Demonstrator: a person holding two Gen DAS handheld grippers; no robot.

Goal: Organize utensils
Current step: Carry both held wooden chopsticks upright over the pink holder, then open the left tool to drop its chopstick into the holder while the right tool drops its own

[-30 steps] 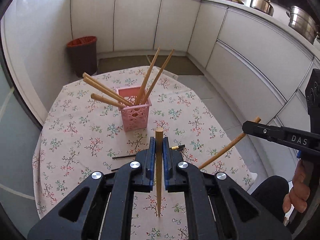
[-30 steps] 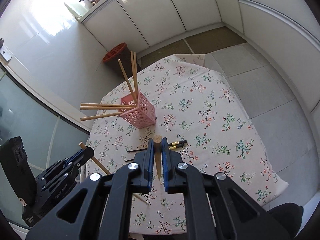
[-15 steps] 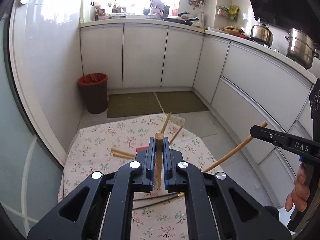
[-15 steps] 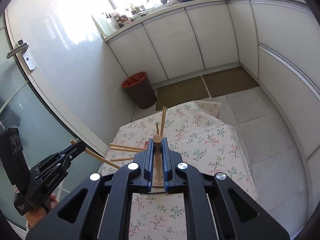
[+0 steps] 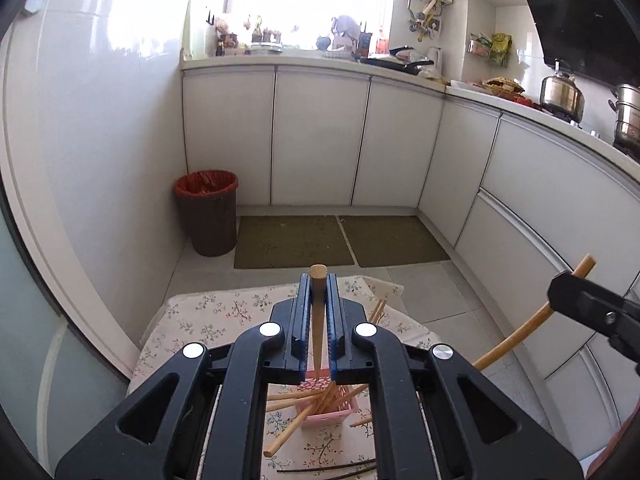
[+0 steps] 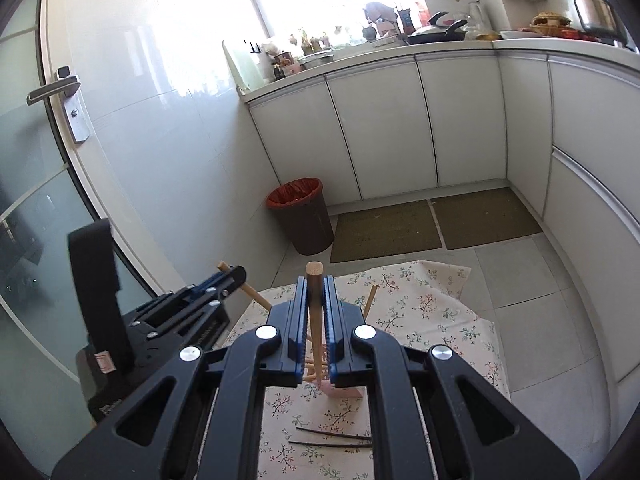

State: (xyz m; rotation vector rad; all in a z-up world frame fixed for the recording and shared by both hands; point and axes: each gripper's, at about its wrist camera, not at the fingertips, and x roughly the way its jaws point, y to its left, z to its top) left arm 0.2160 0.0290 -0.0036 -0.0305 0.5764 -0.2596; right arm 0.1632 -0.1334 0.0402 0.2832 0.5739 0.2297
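Kitchen floor, white cabinets, floral-clothed bench (image 5: 208,312) low in frame.

Left wrist view: left gripper (image 5: 319,320) raised since a second before, fingers clamped on one wooden chopstick (image 5: 318,312); pink holder (image 5: 326,410) now below, several chopsticks inside; dark pair (image 5: 328,470) flat on cloth.

Right wrist view: right gripper (image 6: 315,320) likewise lifted, fingers shut on second chopstick (image 6: 314,312), above holder. Judged: both carried, insertion pending.
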